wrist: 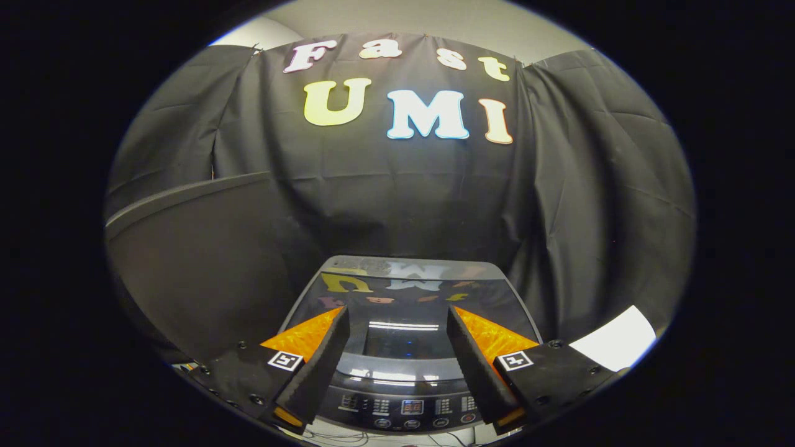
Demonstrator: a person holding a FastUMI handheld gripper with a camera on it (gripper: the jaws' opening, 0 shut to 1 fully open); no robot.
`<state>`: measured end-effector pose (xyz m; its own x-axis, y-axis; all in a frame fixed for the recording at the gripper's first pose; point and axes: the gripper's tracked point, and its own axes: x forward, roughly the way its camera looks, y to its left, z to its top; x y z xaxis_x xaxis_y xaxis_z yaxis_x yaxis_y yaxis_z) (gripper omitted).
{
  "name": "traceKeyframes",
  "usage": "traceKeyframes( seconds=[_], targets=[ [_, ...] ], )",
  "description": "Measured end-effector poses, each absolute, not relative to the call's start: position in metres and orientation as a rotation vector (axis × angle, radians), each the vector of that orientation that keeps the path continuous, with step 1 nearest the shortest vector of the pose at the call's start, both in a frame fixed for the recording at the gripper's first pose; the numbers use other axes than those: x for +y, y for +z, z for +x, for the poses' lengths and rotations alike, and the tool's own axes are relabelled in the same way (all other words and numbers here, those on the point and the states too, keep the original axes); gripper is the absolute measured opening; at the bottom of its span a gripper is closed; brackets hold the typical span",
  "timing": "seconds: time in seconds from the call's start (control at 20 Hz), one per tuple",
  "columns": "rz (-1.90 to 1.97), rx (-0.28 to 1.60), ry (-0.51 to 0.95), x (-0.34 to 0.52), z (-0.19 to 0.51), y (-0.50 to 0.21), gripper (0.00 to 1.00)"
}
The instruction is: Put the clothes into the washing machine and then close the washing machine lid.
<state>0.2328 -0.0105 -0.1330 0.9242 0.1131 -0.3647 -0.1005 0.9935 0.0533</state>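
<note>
A top-loading washing machine [404,372] stands just below and ahead of my fingers. Its dark glossy lid [404,298] lies flat and shut, mirroring the wall behind it. The control panel [410,410] with small buttons and a lit display runs along the near edge, low between the fingers. My gripper [397,316] hovers above the lid, open, with nothing between its fingers. I see no clothes.
Black cloth walls the booth behind and to both sides of the machine. A large dark curved panel [192,261] stands to the left of the machine. A white patch of floor or surface [615,338] shows at the right, past the right finger.
</note>
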Motion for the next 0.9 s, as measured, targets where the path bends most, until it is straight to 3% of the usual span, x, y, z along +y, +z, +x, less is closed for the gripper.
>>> traceKeyframes(
  seconds=[0.9],
  targets=[
    [0.093, 0.125, 0.107, 0.015, 0.053, -0.012, 0.98]
  ],
)
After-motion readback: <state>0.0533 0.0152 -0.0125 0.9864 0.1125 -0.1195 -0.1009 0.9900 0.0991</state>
